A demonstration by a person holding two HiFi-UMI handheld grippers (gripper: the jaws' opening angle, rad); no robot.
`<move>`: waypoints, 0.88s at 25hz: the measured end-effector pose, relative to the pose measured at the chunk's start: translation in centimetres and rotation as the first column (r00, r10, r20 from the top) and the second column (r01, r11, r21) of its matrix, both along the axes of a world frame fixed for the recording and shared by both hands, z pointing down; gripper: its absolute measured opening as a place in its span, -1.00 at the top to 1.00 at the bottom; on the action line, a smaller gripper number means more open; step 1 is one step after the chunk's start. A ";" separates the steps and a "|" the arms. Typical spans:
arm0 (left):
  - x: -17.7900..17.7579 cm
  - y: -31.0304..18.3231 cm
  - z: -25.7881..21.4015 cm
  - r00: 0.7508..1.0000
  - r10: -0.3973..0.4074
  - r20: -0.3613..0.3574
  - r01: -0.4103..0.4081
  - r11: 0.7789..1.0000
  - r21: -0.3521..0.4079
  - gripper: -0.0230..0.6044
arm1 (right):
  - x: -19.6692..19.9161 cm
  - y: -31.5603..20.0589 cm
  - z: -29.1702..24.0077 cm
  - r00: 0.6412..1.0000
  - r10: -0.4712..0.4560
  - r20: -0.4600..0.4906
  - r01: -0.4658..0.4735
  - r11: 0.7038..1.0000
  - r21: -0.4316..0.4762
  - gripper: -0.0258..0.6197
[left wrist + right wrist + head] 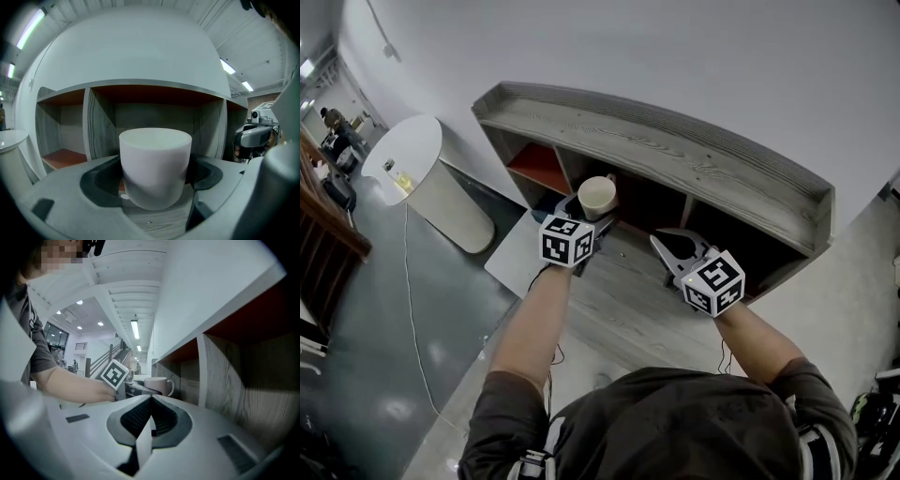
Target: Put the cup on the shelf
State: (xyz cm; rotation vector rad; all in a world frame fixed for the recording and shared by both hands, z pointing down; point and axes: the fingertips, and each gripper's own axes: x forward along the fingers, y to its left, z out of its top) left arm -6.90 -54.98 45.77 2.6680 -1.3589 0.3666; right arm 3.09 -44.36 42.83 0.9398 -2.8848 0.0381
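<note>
Left gripper [585, 210]: its jaws are clamped on a white cup [155, 164], one dark pad on each side of the cup's lower wall.
Cup: upright with its mouth up, held in front of a middle compartment of the shelf [675, 141] and not yet inside it. The right gripper view shows its handle on the side toward the shelf.
Under the cup: a wood-grain surface [623, 300] lies in front of the shelf; no view shows whether the cup's base touches it.
Right gripper [151, 401]: its jaws are pressed together with nothing between them. In the head view it is to the right of the cup and apart from it, pointing toward the shelf's open front.
Shelf: grey wood grain, with a raised lip round the top board and upright dividers making several compartments. The leftmost compartment has a red floor [539, 167].
Arms: both forearms are bare, in short dark sleeves, and reach forward from the bottom of the head view.
Surroundings: a round white table [403, 155] stands to the left of the shelf, against the white wall.
</note>
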 end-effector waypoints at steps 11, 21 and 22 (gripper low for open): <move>0.2 -4.2 1.2 1.000 -0.011 0.024 0.011 1.000 -0.023 -0.34 | 0.6 -0.1 0.9 1.000 0.018 -0.017 -0.018 1.000 -0.020 0.94; 0.5 -7.0 1.9 0.998 -0.019 0.061 0.022 0.999 -0.048 -0.35 | 0.9 0.2 1.3 0.999 0.022 -0.033 -0.023 0.999 -0.028 0.94; 0.5 -7.2 1.9 0.998 -0.020 0.064 0.023 0.999 -0.049 -0.35 | 1.0 0.2 1.4 0.999 0.023 -0.034 -0.024 0.999 -0.029 0.94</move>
